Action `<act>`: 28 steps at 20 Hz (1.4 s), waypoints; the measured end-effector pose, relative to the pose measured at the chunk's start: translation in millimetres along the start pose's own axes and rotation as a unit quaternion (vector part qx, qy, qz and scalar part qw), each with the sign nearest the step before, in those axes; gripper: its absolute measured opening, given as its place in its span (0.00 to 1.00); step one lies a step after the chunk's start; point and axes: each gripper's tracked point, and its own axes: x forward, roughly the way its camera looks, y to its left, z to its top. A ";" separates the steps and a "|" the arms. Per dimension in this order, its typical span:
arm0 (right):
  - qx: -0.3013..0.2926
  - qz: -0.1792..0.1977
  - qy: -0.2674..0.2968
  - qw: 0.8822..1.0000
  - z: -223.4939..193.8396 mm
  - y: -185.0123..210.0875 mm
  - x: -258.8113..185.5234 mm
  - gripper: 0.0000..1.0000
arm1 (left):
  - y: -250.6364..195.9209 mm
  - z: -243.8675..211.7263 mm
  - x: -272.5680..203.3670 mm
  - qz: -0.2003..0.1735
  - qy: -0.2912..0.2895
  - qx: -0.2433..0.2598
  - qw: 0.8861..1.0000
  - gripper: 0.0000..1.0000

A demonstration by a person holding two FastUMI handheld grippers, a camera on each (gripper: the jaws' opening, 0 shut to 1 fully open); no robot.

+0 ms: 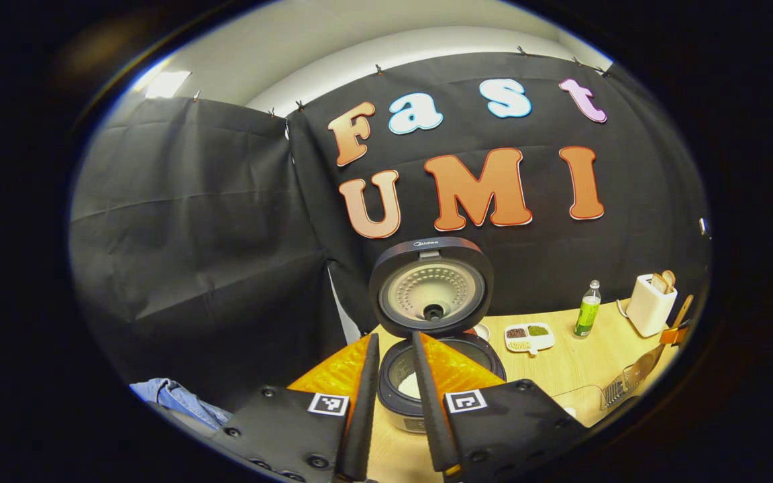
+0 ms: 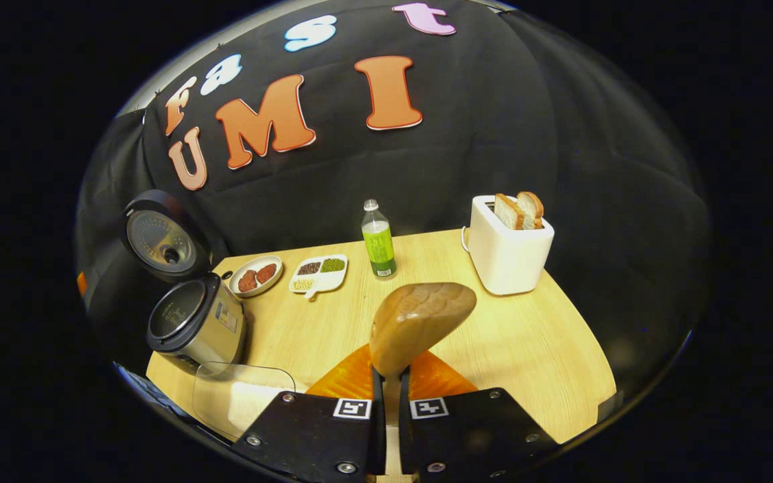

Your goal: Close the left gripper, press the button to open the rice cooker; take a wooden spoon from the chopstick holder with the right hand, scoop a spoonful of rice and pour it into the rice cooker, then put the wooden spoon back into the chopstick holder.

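Rice cooker [image 2: 195,322]: one, at your left, lid up.
Dishes: two, a round plate [image 2: 256,275] and a divided tray [image 2: 319,273].
Bottle [image 2: 378,239]: one.
Toaster [image 2: 508,251]: one, two bread slices [image 2: 519,209].
Wooden spoon [image 2: 420,325]: one, your right gripper [image 2: 390,376] clamps its handle.
Left gripper [image 1: 394,349]: fingers slightly apart, empty.

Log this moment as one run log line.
rice cooker: lid open | wooden spoon: clamped in right gripper, over table | left gripper: slightly open, empty, facing cooker | rice container: unscooped

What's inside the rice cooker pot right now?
In the left gripper view the rice cooker stands open, with a pale patch, possibly rice, low in the pot. The left gripper fingers cover the pot's sides.
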 end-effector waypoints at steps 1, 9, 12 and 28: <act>0.003 -0.003 0.004 1.000 -3.4 -1.6 2.7 0.07 | 1.9 2.6 -0.3 0.004 -0.001 0.004 1.000 0.52; 0.057 -0.010 0.062 0.996 -38.9 -5.8 14.5 0.14 | 7.5 32.1 11.0 -0.003 -0.010 -0.004 1.000 0.81; 0.066 -0.009 0.050 0.997 -31.0 -8.0 10.3 0.25 | 3.3 49.5 24.3 -0.017 -0.017 -0.010 1.000 0.85; 0.067 -0.106 -0.091 0.988 62.3 -86.8 -108.6 0.80 | -50.5 140.8 215.0 -0.091 0.048 -0.042 0.994 0.93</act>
